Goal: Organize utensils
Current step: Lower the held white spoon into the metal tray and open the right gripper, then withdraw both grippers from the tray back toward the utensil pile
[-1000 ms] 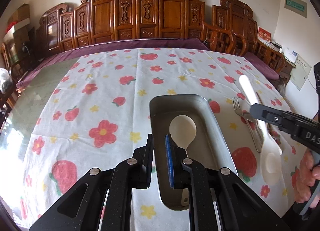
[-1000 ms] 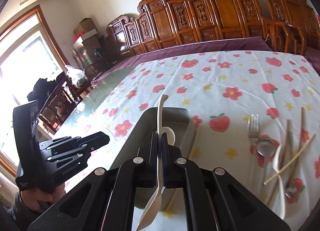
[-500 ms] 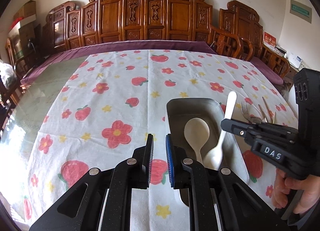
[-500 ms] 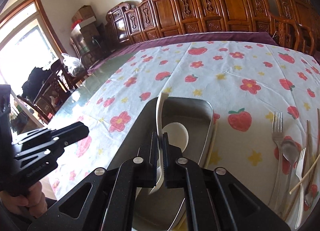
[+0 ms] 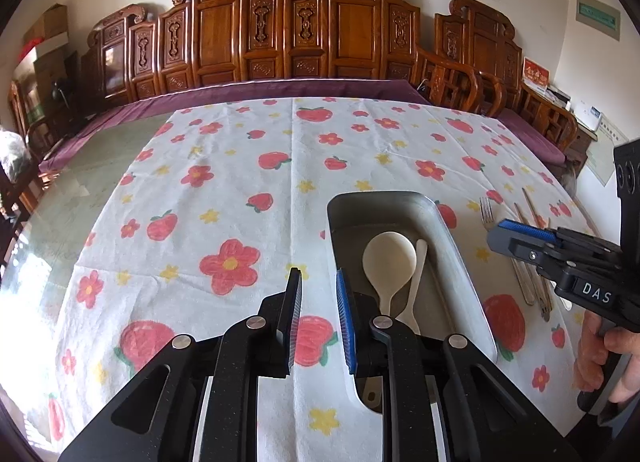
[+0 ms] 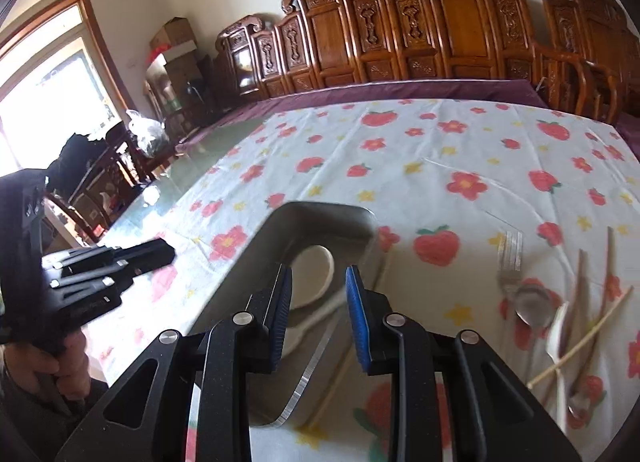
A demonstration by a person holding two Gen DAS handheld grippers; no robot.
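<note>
The right tongs [image 6: 318, 302] are standing apart with nothing between their pads; their jaws have just been opening. They are hovering over the near end of the metal tray [image 5: 460, 262], which is sitting on the flowered cloth covering the desk [image 5: 240, 182]. Inside the tray two pale utensils are lying side by side: a round-bowled white spoon [image 5: 389, 258] and, touching its right edge, a slim white spoon [image 5: 418, 274]. In the right wrist view the slim spoon's handle is running below and between the right tongs' pads, apart from both.

The left tongs [image 5: 318, 314] are also standing slightly apart, clamped on nothing, hanging over the cloth just beside the tray's left wall.

To the right of the tray, a fork [image 6: 510, 258], a metal spoon [image 6: 532, 304], another white spoon [image 6: 558, 338] and chopsticks [image 6: 580, 342] are lying on the cloth in a loose overlapping pile. The right wrist view is blurring here, so their exact crossing is hard to make out. The tray's near end is being hidden behind both tongs' bodies.
</note>
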